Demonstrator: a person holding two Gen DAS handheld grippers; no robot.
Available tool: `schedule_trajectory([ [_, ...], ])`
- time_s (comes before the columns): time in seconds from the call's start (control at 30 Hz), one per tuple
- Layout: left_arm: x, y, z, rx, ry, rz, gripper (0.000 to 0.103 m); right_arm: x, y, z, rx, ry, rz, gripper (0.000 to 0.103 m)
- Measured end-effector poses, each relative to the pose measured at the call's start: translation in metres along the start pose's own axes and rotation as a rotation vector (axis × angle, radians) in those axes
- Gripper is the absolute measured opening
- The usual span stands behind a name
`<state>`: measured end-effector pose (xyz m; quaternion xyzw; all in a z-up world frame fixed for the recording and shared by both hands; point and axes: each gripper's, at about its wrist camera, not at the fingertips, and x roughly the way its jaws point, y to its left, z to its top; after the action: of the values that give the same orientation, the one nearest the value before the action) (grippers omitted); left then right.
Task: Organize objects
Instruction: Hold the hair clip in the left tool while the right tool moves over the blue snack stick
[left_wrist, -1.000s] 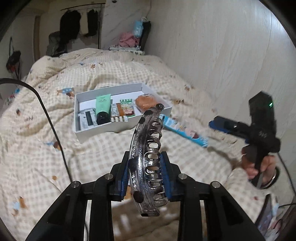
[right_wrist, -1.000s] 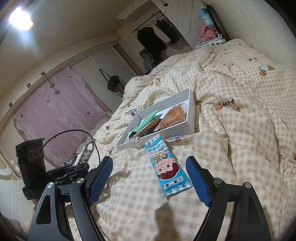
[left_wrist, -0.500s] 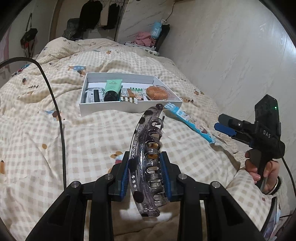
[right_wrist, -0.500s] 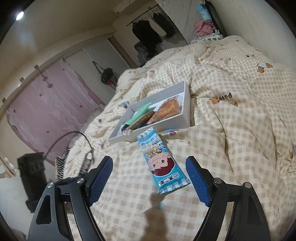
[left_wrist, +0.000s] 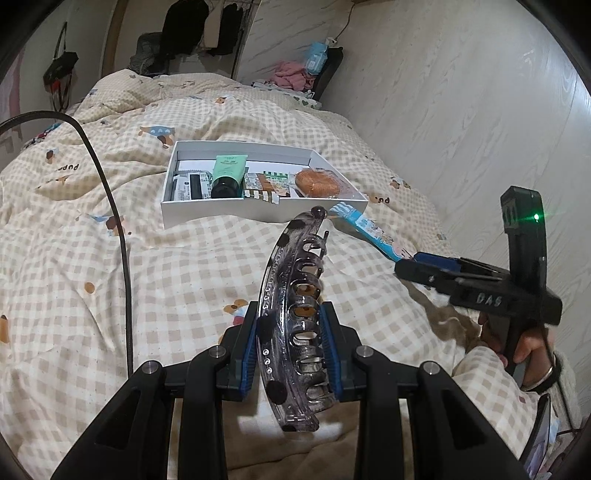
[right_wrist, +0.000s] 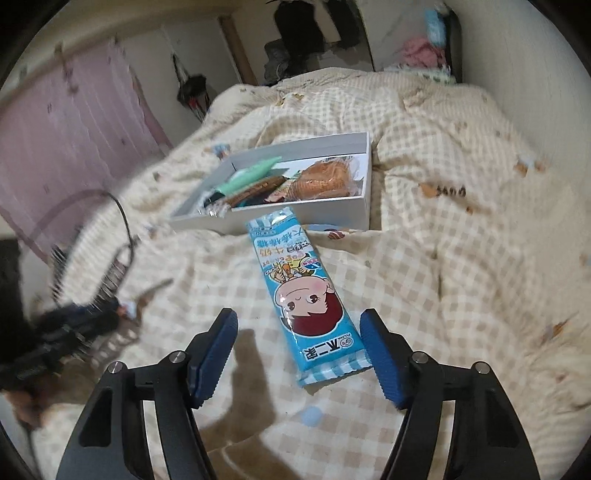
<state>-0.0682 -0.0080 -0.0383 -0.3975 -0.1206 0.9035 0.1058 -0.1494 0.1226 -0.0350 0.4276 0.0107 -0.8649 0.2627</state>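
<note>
Bed (left_wrist: 184, 288) holds a part-filled box (left_wrist: 258, 212); left gripper (left_wrist: 291, 343) clamps a clip (left_wrist: 291, 295), right gripper (right_wrist: 299, 354) gapes over the near candy (right_wrist: 303, 291), both unboxed.

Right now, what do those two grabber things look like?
Both are black plastic frames with silver bolts and ribbed blue pads. The right gripper has a pistol handle, white letters and a green light. Its hand wears a checked sleeve.
</note>
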Motion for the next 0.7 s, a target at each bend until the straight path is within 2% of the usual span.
schedule_trajectory([
  [0.13,0.000,0.000,0.000,0.000,-0.001,0.000,0.034,0.005,0.019,-0.001,-0.111,0.020,-0.103,0.058],
  [0.2,0.000,0.000,0.000,-0.002,-0.001,0.000,0.034,0.009,0.015,0.001,-0.099,0.039,-0.090,0.052],
  [0.3,0.001,0.001,0.000,-0.006,0.000,0.000,0.034,0.009,0.003,0.002,-0.034,0.040,-0.051,0.037],
  [0.47,0.001,0.002,0.000,-0.005,0.003,0.002,0.034,0.006,-0.004,0.003,0.020,0.030,0.000,0.036],
  [0.5,0.001,0.002,0.001,-0.006,0.003,0.002,0.034,0.005,-0.004,0.003,0.023,0.030,0.008,0.037],
  [0.53,0.001,0.003,0.001,-0.008,0.004,0.001,0.034,0.005,-0.007,0.004,0.034,0.032,0.032,0.054],
  [0.57,0.002,0.003,0.001,-0.009,0.004,0.001,0.034,0.007,-0.008,0.005,0.044,0.036,0.061,0.082],
  [0.63,0.002,0.004,0.000,-0.014,0.006,0.003,0.034,0.011,-0.020,0.011,0.092,0.050,0.216,0.086],
  [0.7,0.002,0.005,-0.001,-0.019,0.004,0.002,0.034,0.013,-0.029,0.016,0.131,0.041,0.253,0.086],
])
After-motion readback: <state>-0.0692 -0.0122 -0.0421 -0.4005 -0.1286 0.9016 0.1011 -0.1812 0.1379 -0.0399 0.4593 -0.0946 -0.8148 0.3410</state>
